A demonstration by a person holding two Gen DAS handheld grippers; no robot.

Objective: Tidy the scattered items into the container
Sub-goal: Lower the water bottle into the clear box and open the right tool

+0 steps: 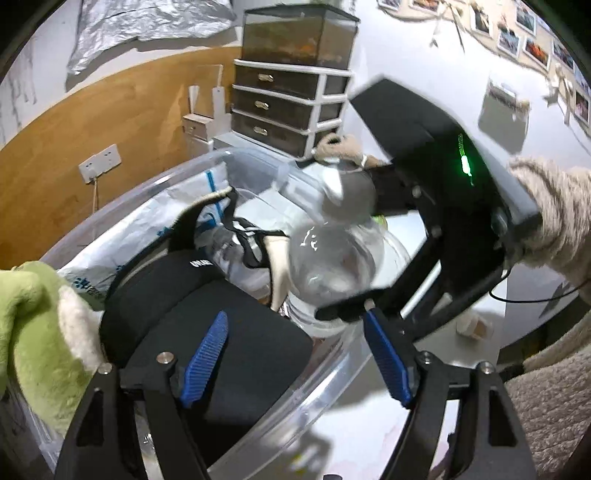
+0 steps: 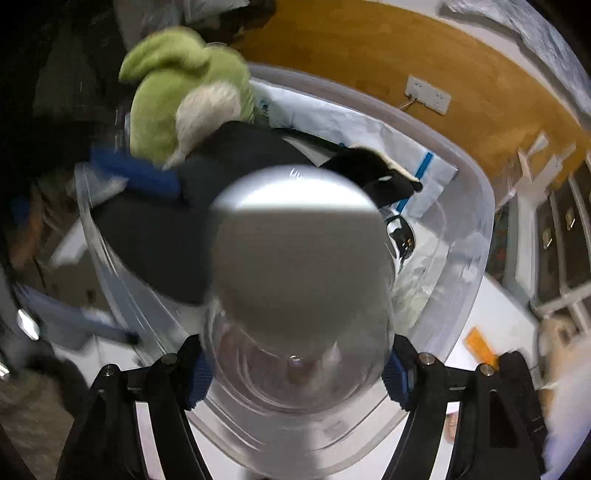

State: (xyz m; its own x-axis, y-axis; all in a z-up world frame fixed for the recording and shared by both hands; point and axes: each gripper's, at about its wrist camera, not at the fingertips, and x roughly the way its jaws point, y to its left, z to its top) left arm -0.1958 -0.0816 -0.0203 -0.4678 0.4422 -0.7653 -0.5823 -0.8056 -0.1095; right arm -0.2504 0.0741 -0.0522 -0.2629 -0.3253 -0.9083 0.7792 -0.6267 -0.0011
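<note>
A white wall [image 1: 424,55] with a wood-toned panel [image 1: 55,147] backed the scene, photo prints [image 1: 517,33] pinned across it, and a white tabletop [image 1: 498,306] carried a dark three-drawer unit [image 1: 291,107] with a glass tank [image 1: 295,37] on top. The clear plastic container [image 1: 280,398] sat on that tabletop, already holding a black padded case [image 1: 207,332], a white plastic bag with blue print [image 1: 155,221] and a green plush toy [image 1: 33,332] at its edge. The right gripper [image 2: 295,373] pointed steeply down over the container, its blue pads clamped on a clear jar with a grey lid [image 2: 295,266], the jar hanging just above the contents; a fuzzy beige sleeve [image 1: 554,221] showed behind it. The left gripper [image 1: 295,358] hovered above the black case, jaws spread wide with nothing between them. White lettering on the case was too blurred to read
</note>
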